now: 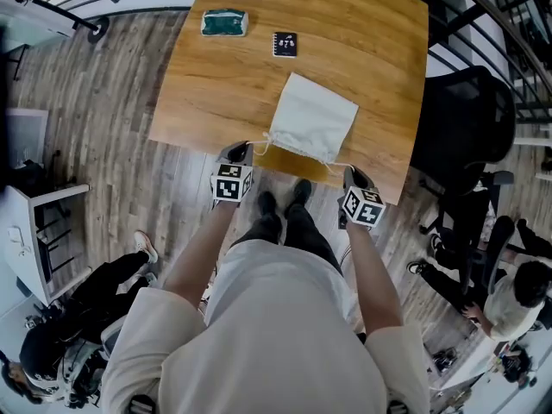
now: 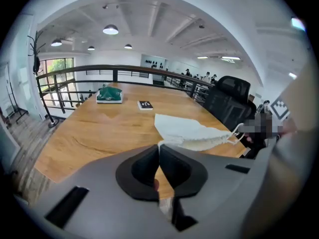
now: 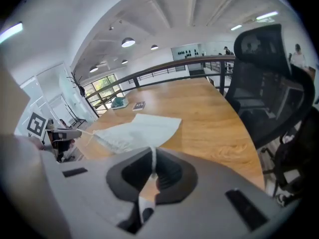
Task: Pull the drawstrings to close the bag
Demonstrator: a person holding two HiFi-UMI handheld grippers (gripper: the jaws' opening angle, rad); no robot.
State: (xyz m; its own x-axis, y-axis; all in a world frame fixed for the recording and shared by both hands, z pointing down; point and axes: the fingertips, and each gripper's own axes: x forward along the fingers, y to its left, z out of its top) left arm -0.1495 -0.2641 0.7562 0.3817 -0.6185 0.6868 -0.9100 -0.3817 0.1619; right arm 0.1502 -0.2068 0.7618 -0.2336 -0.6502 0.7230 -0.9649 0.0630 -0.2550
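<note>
Head view shows your left claw (image 1: 235,153) and right claw (image 1: 354,176) each clamped on a drawstring (image 1: 260,147) of the bag (image 1: 312,117) near the edge of the surface (image 1: 207,93), likely mid-cinch, so pull them wider apart.

I'm looking down on a light wooden table (image 1: 216,84) with plain grain and rounded corners, standing on a grey plank floor (image 1: 112,119). Three things lie on it — all flat on the wood. A white cloth bag (image 1: 315,115) sits slanted near my edge, with its gathered mouth right at the near rim and its closed bottom pointing away across the top. Its drawstrings (image 1: 260,145) leave the two ends of the mouth and run off past the rim. Farther off, toward the far left corner, lies a green pack (image 1: 224,22) — just right of it, not touching, is a small black card (image 1: 285,44) with white marks.
</note>
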